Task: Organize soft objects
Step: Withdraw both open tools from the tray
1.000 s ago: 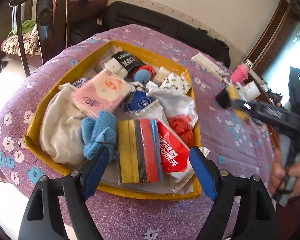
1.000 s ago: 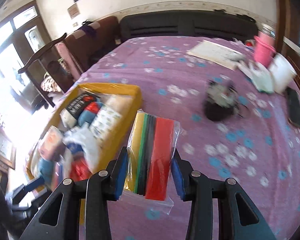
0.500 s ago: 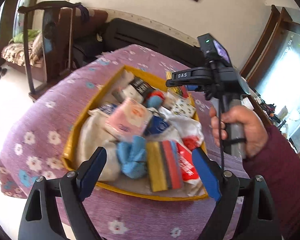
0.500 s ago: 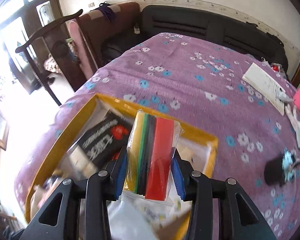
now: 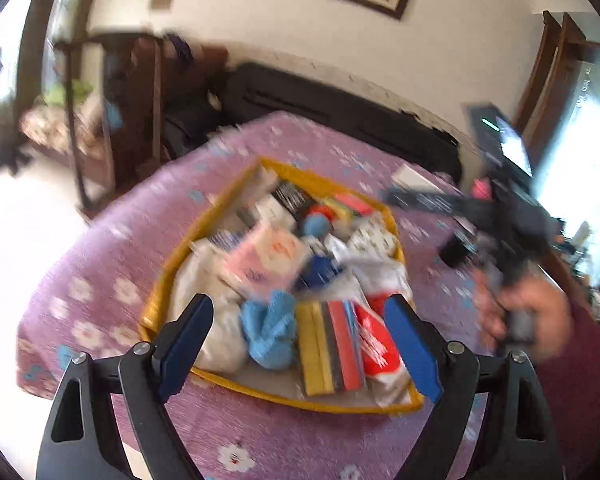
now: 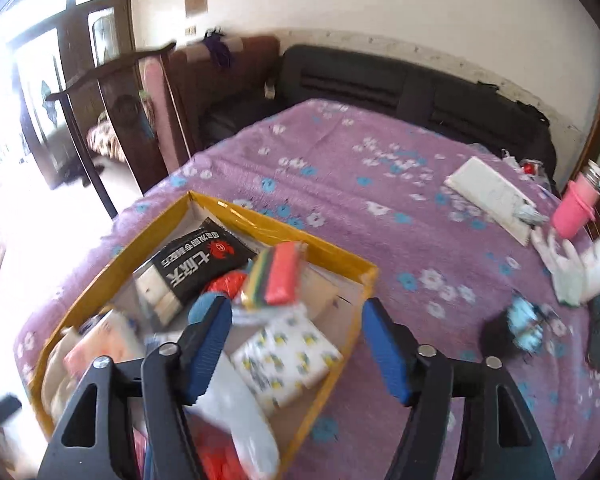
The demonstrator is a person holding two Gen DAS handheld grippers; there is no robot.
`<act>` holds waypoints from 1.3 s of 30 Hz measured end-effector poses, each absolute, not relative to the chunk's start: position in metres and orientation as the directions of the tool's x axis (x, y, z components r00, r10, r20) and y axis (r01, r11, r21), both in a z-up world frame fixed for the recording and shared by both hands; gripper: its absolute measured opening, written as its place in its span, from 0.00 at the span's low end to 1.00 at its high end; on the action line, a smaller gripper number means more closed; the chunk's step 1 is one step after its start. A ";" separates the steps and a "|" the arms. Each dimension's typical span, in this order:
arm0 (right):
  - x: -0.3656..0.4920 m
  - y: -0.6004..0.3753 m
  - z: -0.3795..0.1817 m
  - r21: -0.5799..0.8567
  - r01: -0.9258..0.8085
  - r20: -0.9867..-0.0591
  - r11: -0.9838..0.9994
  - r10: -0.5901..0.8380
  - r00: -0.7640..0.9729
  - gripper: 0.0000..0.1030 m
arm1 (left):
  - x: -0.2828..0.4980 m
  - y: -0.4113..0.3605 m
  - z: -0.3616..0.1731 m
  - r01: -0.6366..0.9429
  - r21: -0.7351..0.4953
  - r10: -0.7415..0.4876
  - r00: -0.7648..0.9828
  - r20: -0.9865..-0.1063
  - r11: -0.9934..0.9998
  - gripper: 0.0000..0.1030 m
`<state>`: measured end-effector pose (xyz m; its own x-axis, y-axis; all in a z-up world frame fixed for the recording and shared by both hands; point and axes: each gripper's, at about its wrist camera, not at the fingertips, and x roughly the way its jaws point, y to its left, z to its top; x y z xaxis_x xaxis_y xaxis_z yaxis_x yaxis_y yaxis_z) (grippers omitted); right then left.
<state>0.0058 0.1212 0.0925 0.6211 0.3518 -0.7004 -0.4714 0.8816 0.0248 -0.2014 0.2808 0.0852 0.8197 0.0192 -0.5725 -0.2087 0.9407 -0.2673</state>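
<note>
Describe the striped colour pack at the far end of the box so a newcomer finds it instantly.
Start at the yellow box on the purple flowered bedspread. Near its far wall, beside the black packet, lies a clear bag of yellow, green, black and red strips, the only striped bundle at that end.

Both hand-held grippers [image 5: 300, 338] [image 6: 296, 346] open (right just widened).

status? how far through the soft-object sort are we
Done: the yellow box is already packed with soft items, such as the blue cloth and patterned tissue pack. In hand: nothing; the right gripper has just been opening and the striped bag now lies in the box, clear of its pads. The left gripper is open and empty. Left: the black-and-blue item on the bedspread, perhaps.
</note>
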 end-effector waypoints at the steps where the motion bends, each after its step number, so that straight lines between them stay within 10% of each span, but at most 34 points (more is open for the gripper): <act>1: -0.001 0.111 0.095 0.040 -0.466 -0.692 0.884 0.361 0.625 0.72 | -0.207 0.275 0.093 -0.252 -0.219 0.096 0.833 -0.544 0.943 0.85; 4: -0.025 0.078 0.098 0.083 -0.436 -0.659 0.896 0.378 0.650 0.73 | -0.233 0.254 0.119 -0.412 -0.104 0.342 0.852 -0.397 0.905 1.00; 8: -0.063 0.038 0.092 0.146 -0.398 -0.603 0.906 0.400 0.690 0.75 | -0.253 0.237 0.133 -0.374 -0.168 0.323 0.908 -0.267 0.912 1.00; 13: -0.097 0.013 0.080 0.195 -0.376 -0.568 0.906 0.417 0.709 0.77 | -0.198 0.222 0.120 -0.276 -0.129 0.173 0.838 -0.518 0.952 1.00; 20: -0.126 -0.015 0.069 0.153 -0.352 -0.541 0.923 0.377 0.752 0.79 | -0.218 0.173 0.136 -0.385 0.041 0.377 0.869 -0.319 0.922 1.00; 25: -0.140 -0.015 0.067 0.093 -0.357 -0.527 0.929 0.351 0.774 0.81 | -0.191 0.167 0.123 -0.289 -0.005 0.252 0.842 -0.477 0.957 1.00; 39: -0.154 0.027 0.050 -0.059 -0.420 -0.561 0.905 0.318 0.764 0.86 | -0.188 0.179 0.101 -0.347 0.025 0.305 0.785 -0.539 0.938 1.00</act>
<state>-0.1545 0.0265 0.0502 0.7641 0.3182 -0.5611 -0.4204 0.9054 -0.0590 -0.1882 0.1793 0.1013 0.7850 0.3047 -0.5393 -0.3471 0.9375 0.0245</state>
